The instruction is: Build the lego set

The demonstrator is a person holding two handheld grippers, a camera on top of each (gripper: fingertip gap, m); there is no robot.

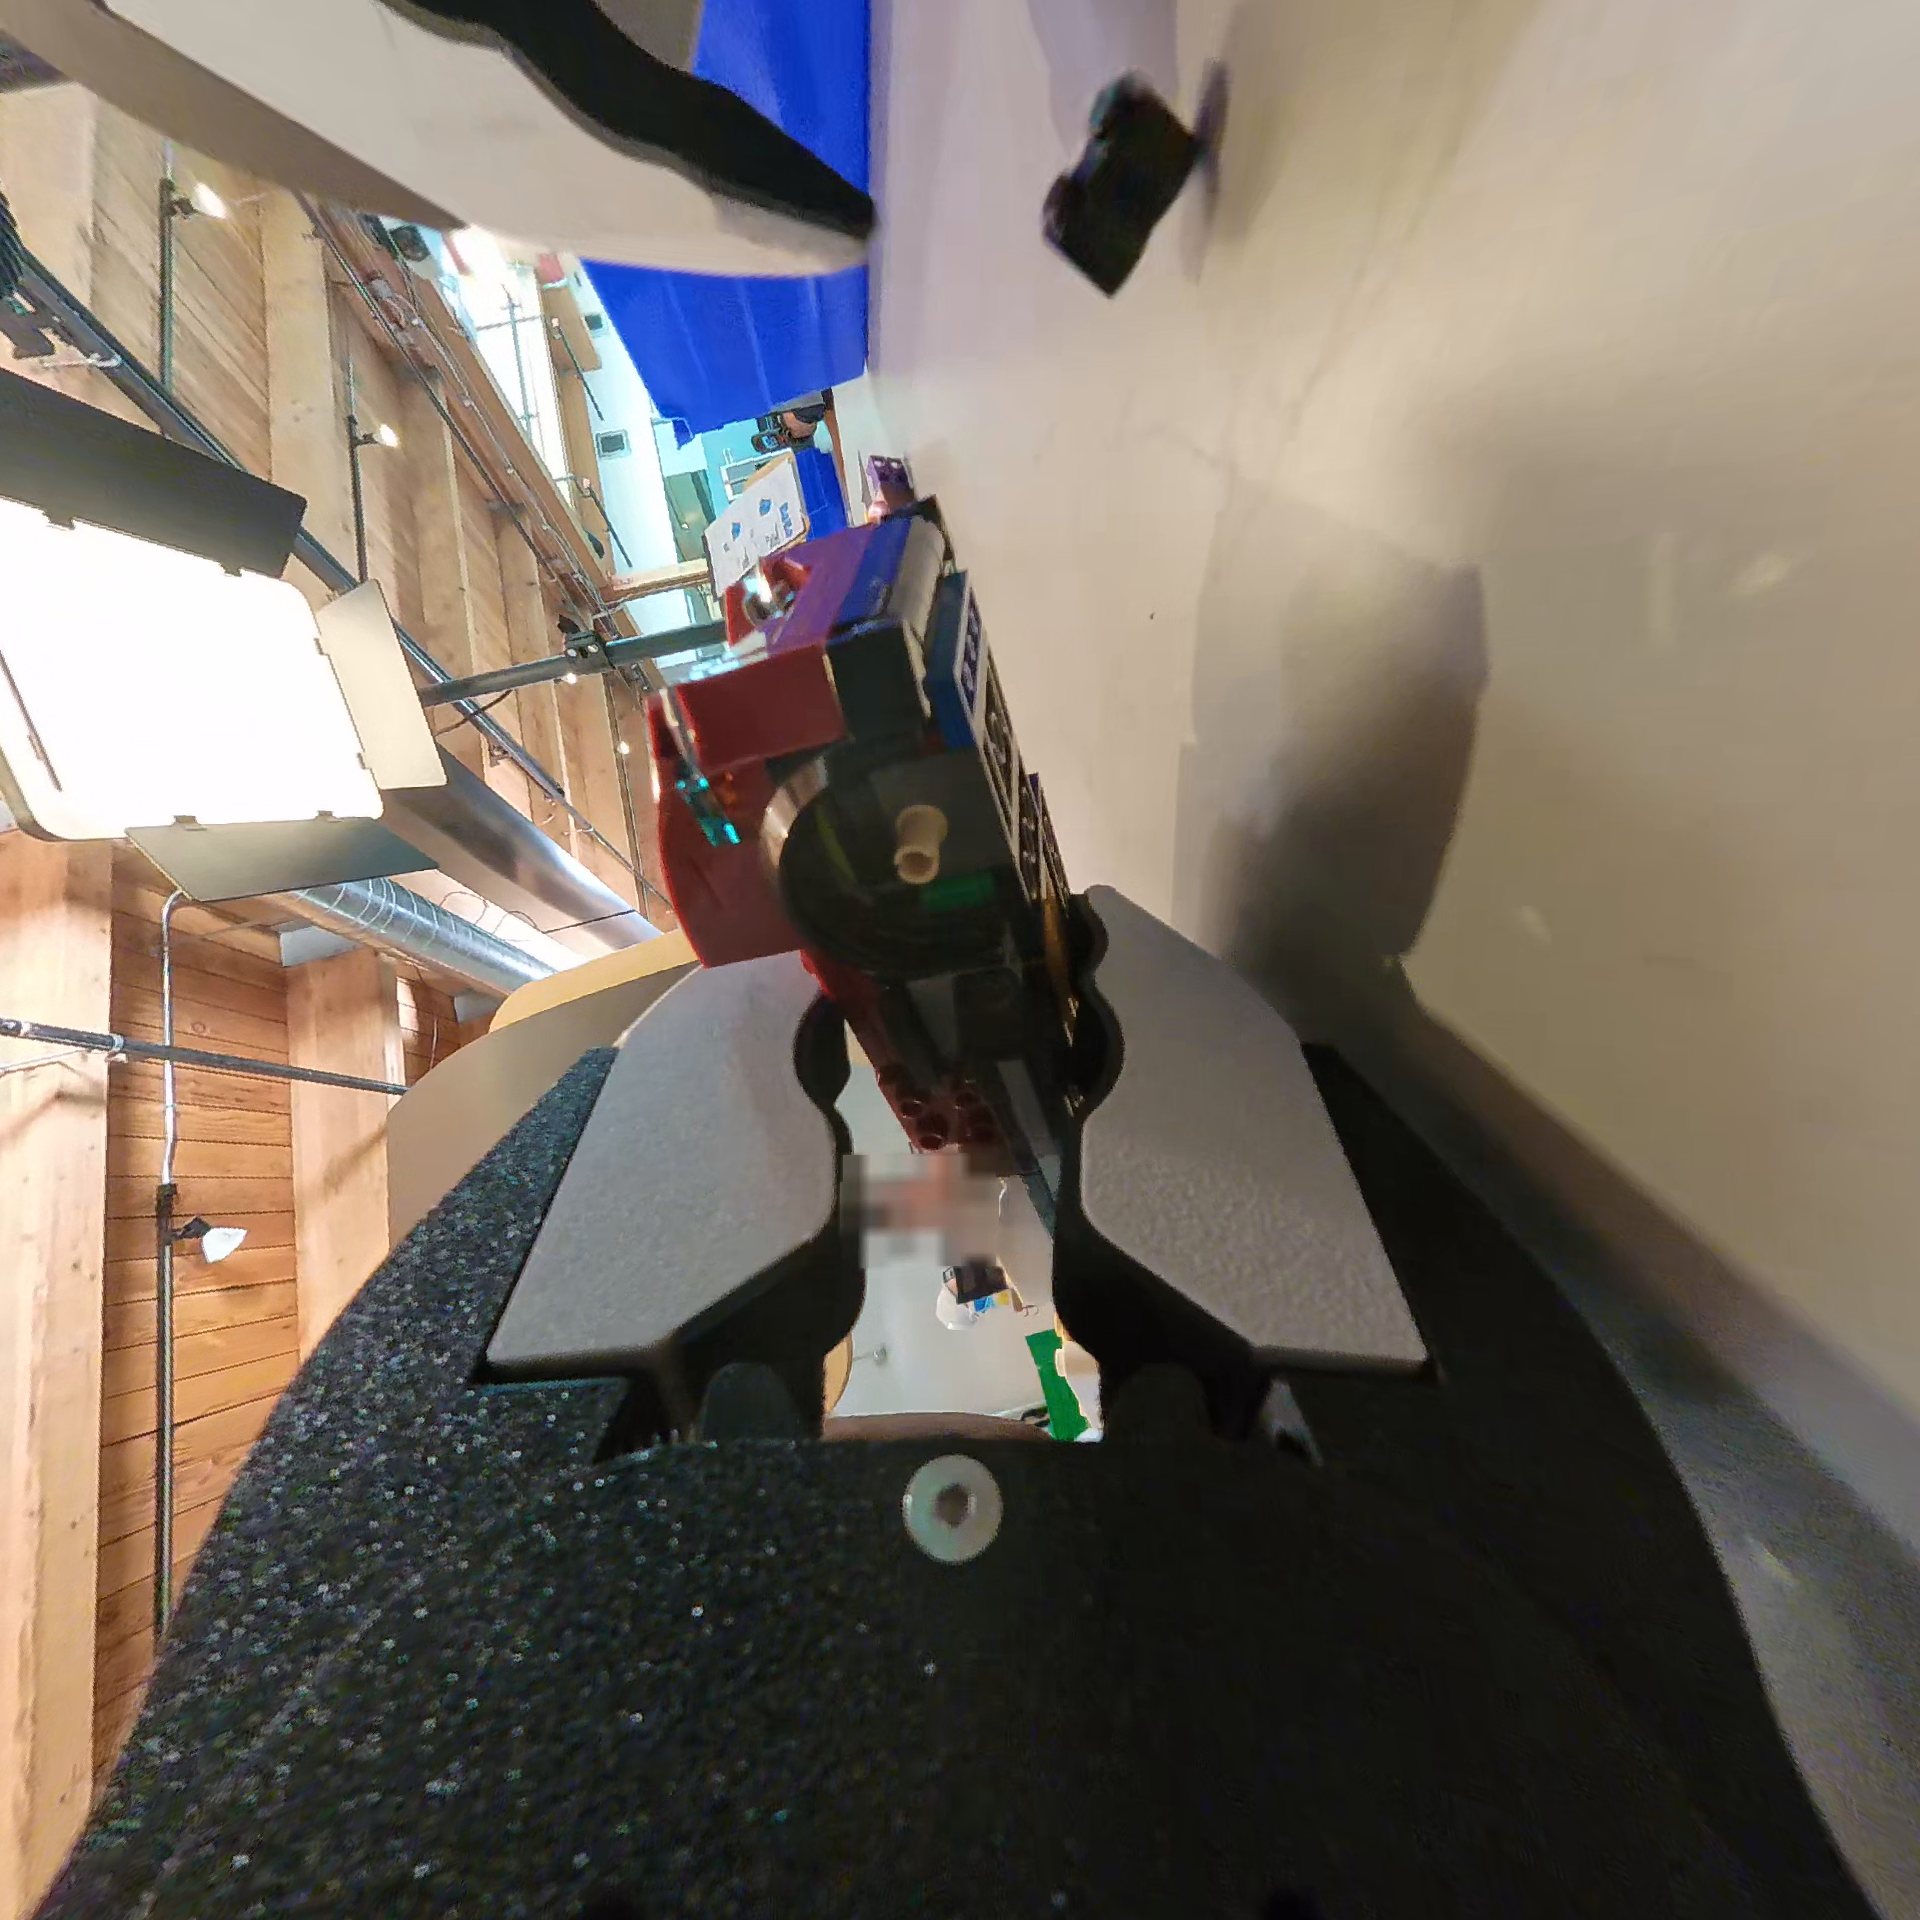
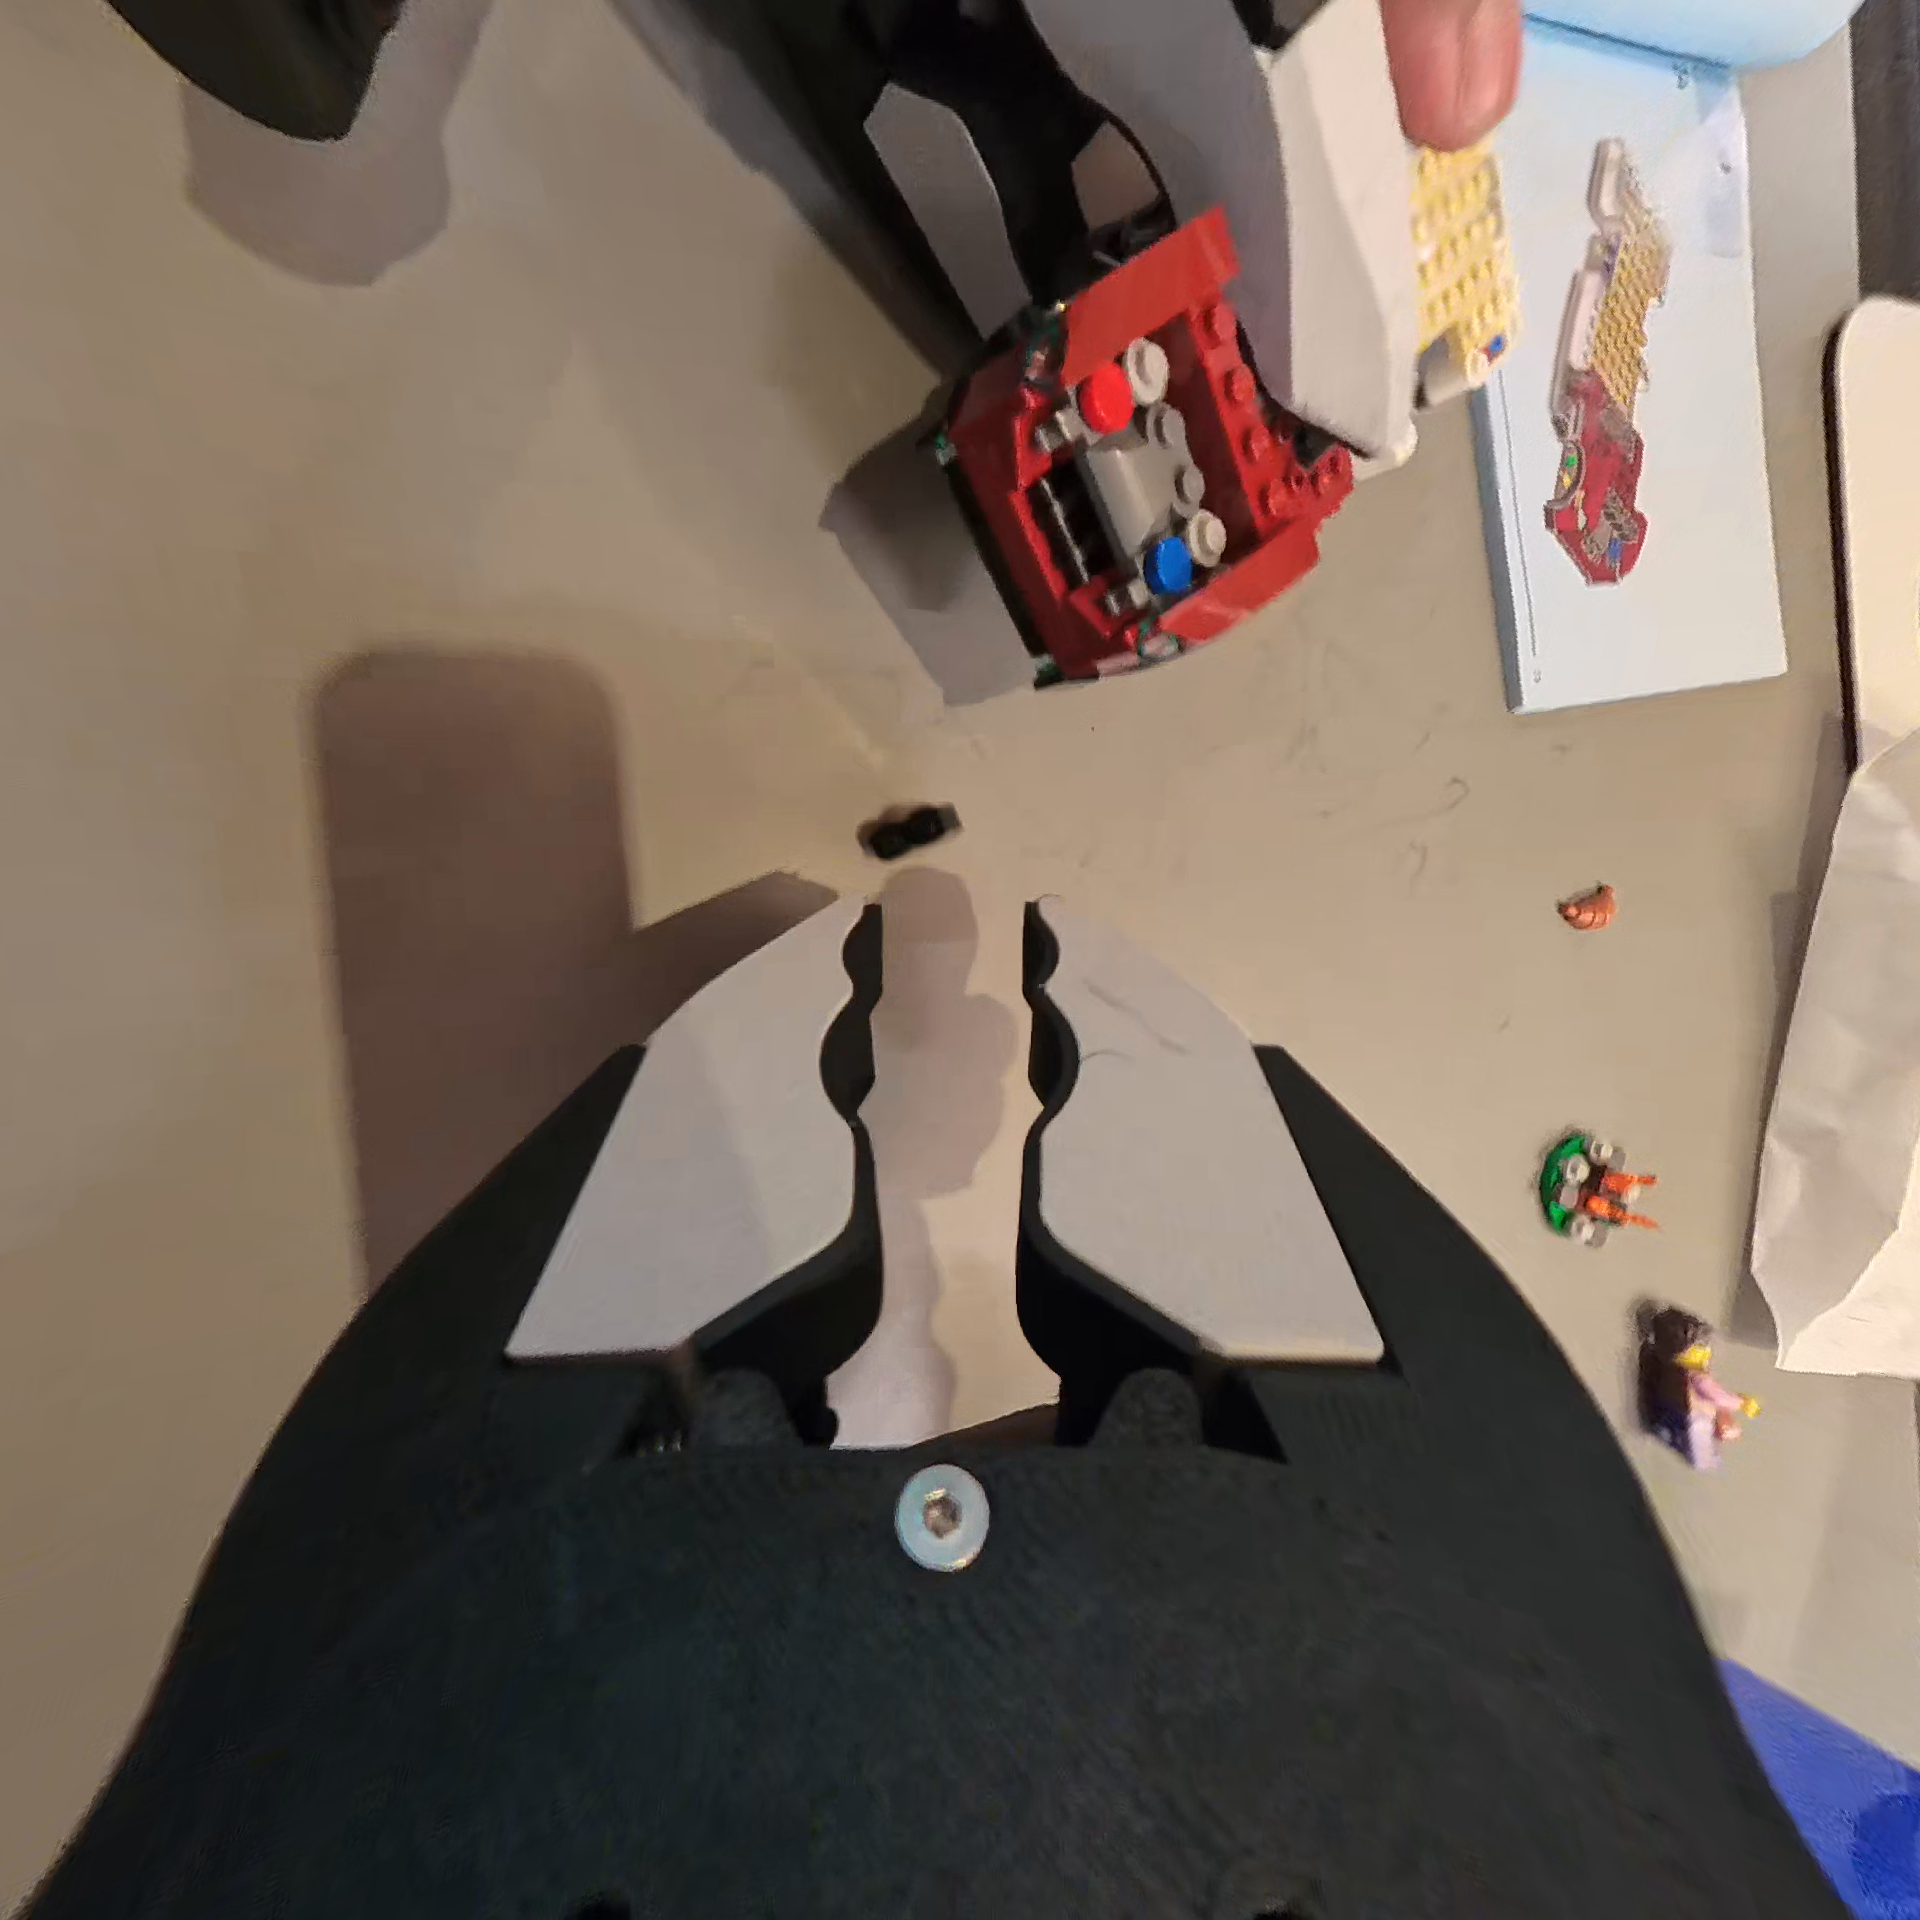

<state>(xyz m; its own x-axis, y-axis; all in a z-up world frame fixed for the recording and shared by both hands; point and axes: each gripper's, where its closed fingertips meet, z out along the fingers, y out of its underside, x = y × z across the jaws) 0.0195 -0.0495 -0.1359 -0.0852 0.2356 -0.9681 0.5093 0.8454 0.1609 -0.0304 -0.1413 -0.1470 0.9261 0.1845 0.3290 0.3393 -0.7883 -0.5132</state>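
Note:
My left gripper is shut on a toy brick vehicle of dark red, black, blue and purple bricks, and holds it off the beige table. The right wrist view shows that vehicle from its red studded side, clamped between the left gripper's grey fingers. My right gripper is open and empty above the table. A small black brick lies on the table just beyond its fingertips and a little to the left. That brick also shows in the left wrist view.
On the right lie an instruction booklet, a small orange piece, a green round piece with orange parts, a minifigure and a white paper bag. A person's thumb is at the top edge. About 11 centimeters separates my left fingertips from my right. My left gripper's tips are some 15 centimeters from the small orange piece.

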